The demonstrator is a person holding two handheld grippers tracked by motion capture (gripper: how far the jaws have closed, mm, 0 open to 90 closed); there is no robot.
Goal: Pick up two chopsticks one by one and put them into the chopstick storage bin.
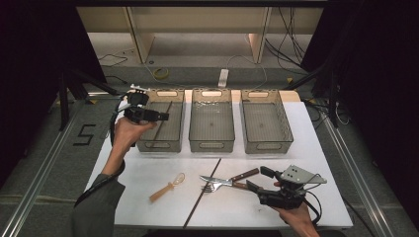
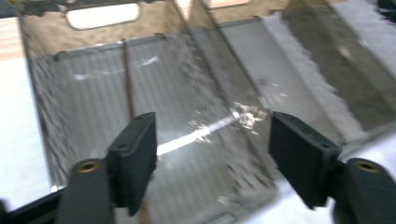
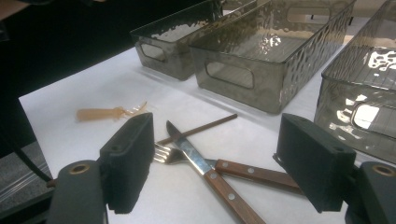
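My left gripper (image 1: 164,117) hovers over the left grey bin (image 1: 159,146), jaws open with nothing between them (image 2: 212,135). Inside that bin a thin brown chopstick (image 1: 166,114) leans along the floor (image 2: 127,79). My right gripper (image 1: 258,179) rests low at the table's front right, open and empty (image 3: 215,149), facing a wooden-handled knife (image 1: 231,178) (image 3: 201,163) crossed over a fork (image 1: 213,187) (image 3: 164,153). A second dark chopstick (image 1: 201,193) (image 3: 201,128) lies beside them. A tan plastic utensil (image 1: 168,187) (image 3: 107,113) lies further left.
The middle bin (image 1: 211,146) and the right bin (image 1: 267,146) stand in a row with the left one at the back of the white table (image 1: 306,148). Cables and a power strip (image 1: 223,78) lie on the floor beyond.
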